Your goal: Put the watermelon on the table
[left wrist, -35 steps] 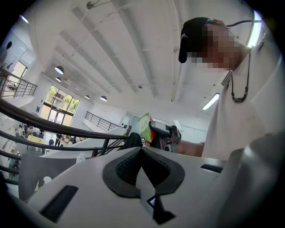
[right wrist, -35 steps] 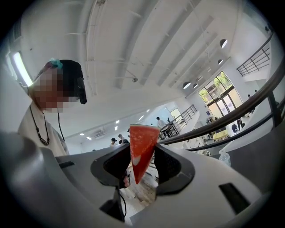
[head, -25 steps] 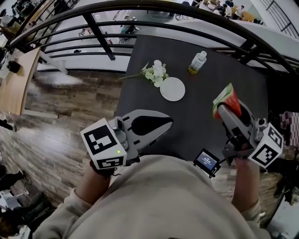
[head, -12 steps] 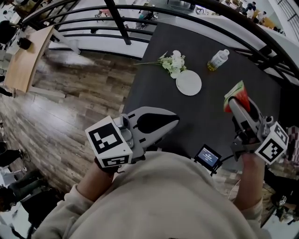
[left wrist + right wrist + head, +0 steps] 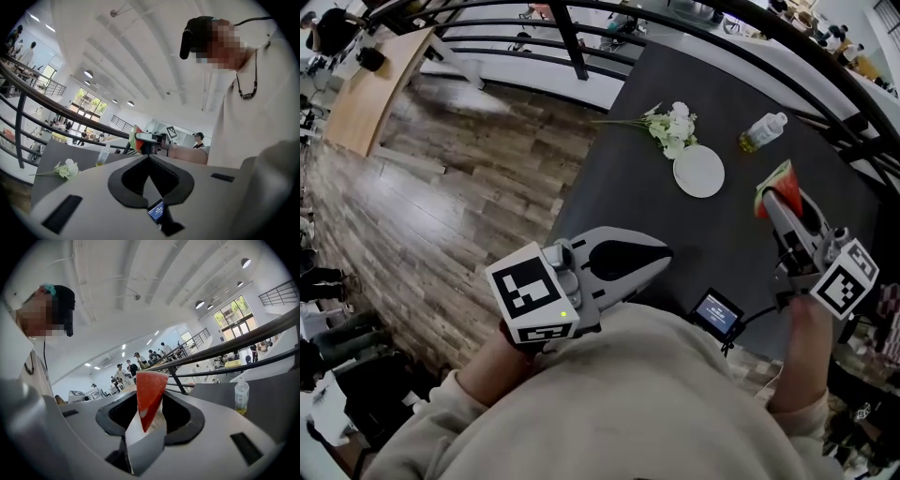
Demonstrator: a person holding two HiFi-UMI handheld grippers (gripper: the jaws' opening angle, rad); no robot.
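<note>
Watermelon slice (image 5: pixel 774 180) held above the table (image 5: pixel 637 178), not yet set down

Head view: your right gripper (image 5: pixel 776 199) carries the slice over bare tabletop to the right of the white plate (image 5: pixel 698 172), probably so it lands clear of it. Your left gripper (image 5: pixel 659 255) waits near your body, out of the way. Left gripper view: its jaws meet, with nothing between them. Right gripper view: the jaws are clamped on the slice's flat sides, keeping it upright.
</note>
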